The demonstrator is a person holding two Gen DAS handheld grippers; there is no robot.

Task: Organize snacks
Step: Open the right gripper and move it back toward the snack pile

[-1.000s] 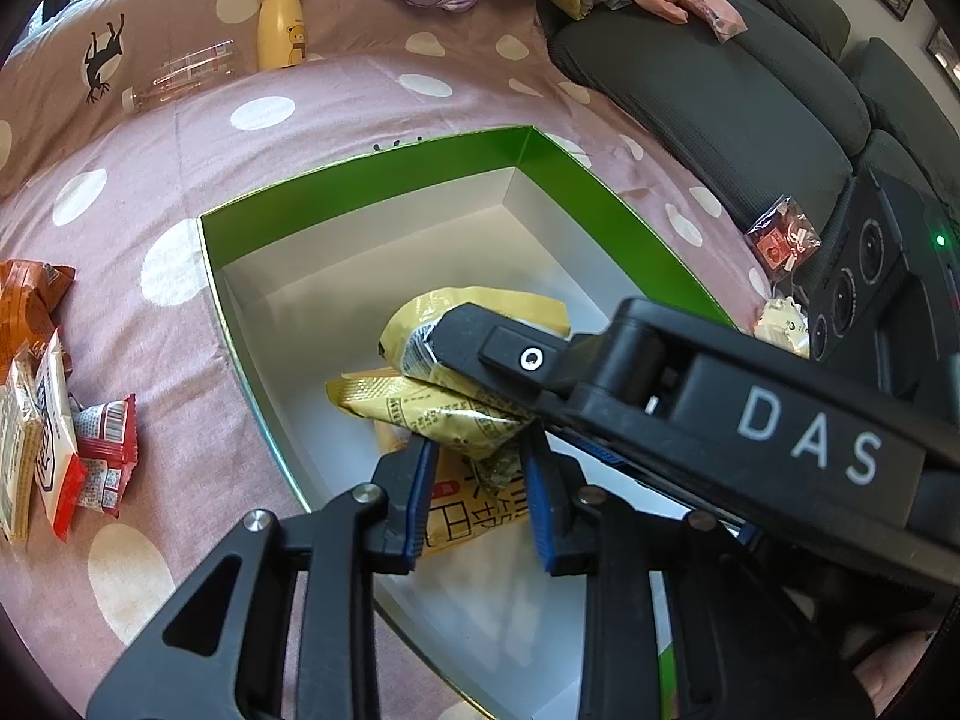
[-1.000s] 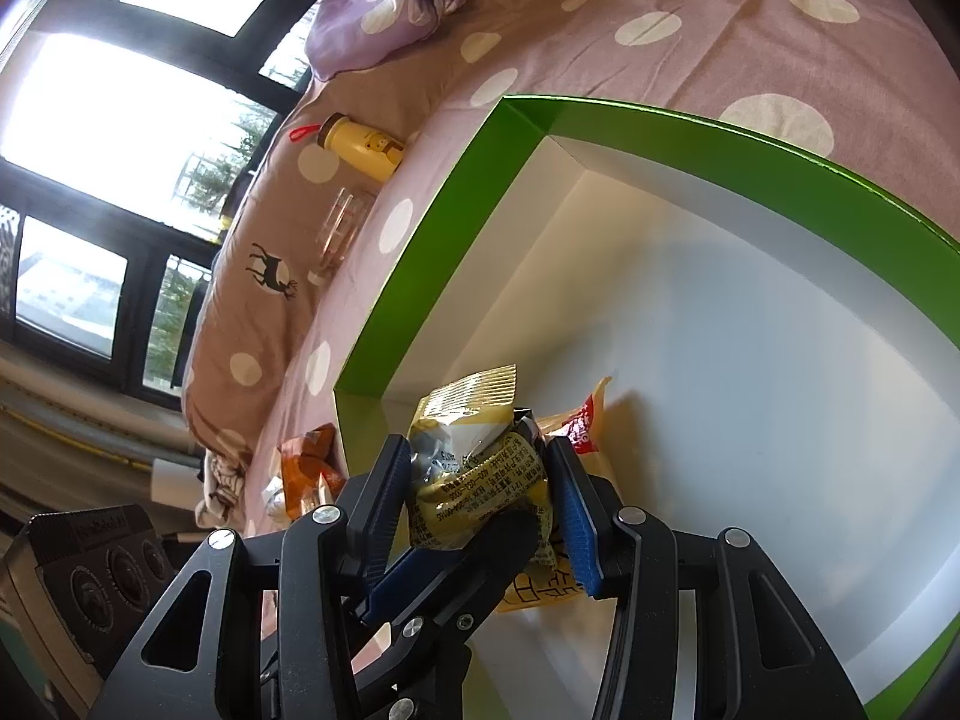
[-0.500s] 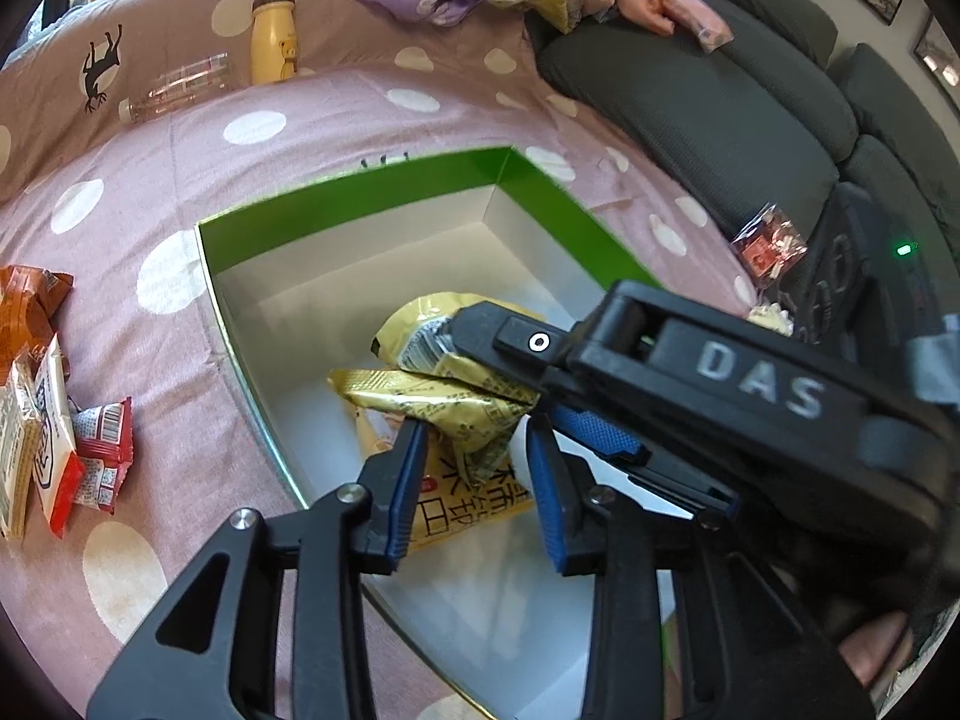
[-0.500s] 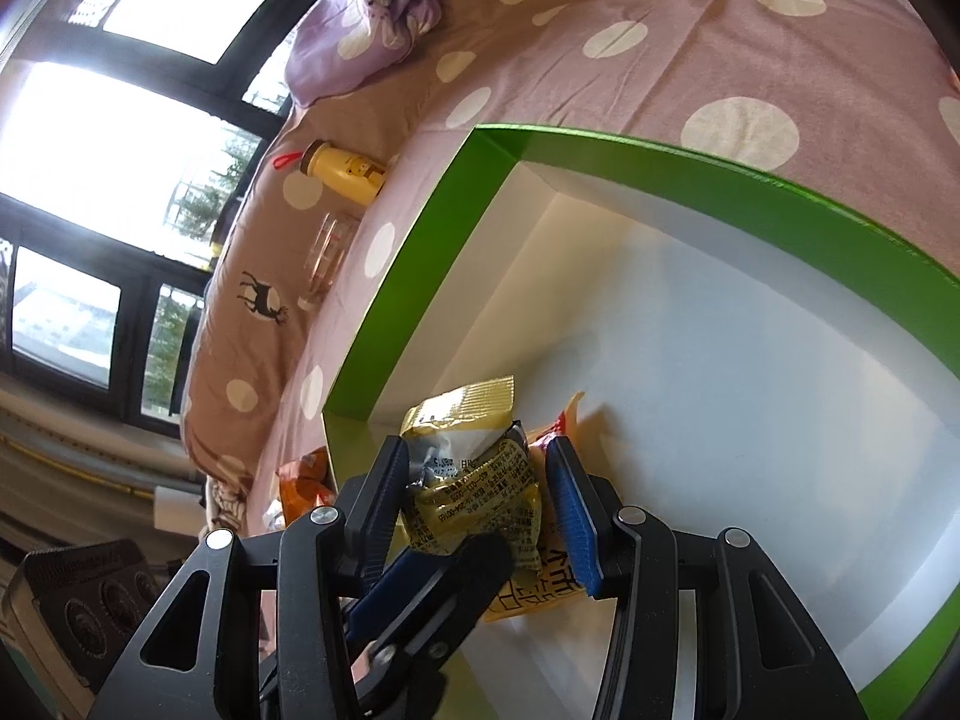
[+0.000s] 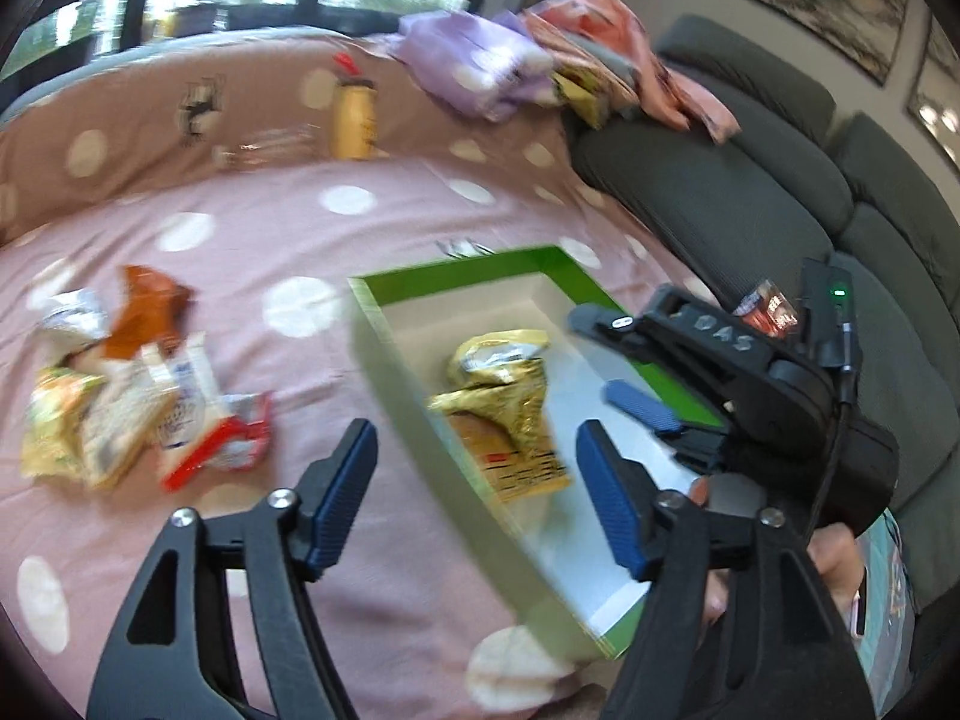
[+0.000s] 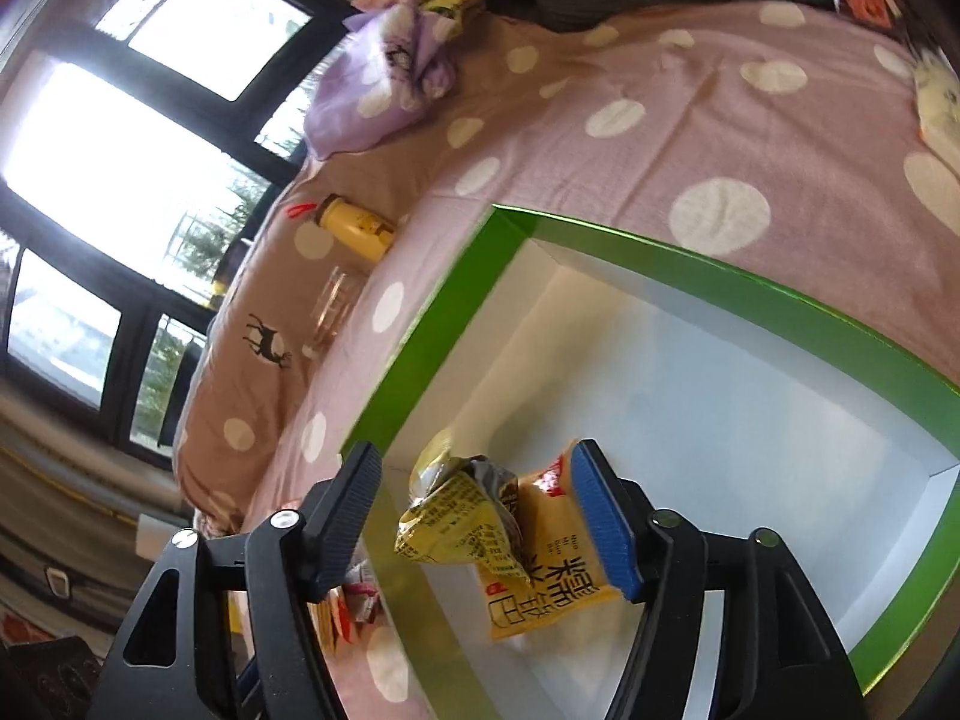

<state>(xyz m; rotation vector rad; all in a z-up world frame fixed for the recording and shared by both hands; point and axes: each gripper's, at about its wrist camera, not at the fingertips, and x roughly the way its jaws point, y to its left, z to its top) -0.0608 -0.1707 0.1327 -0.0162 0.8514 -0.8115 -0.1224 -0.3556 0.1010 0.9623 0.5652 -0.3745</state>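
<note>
A crumpled gold snack packet lies inside the green box with the white floor, resting on a flat yellow packet. My left gripper hangs above the box's near wall, its jaws opening with nothing between them. My right gripper hovers just over the two packets. Its jaws are opening too, and the pads stand clear of the gold packet on both sides. A loose pile of snack packets lies on the bedspread left of the box.
The pink dotted bedspread spreads around the box. A yellow bottle and a clear bottle lie at the far side, beside a purple cloth. The grey sofa holds a red packet.
Both grippers have let go of the gold packet and their jaws have spread. The left gripper has drawn back and up from the box. The packet now rests on the yellow one.
</note>
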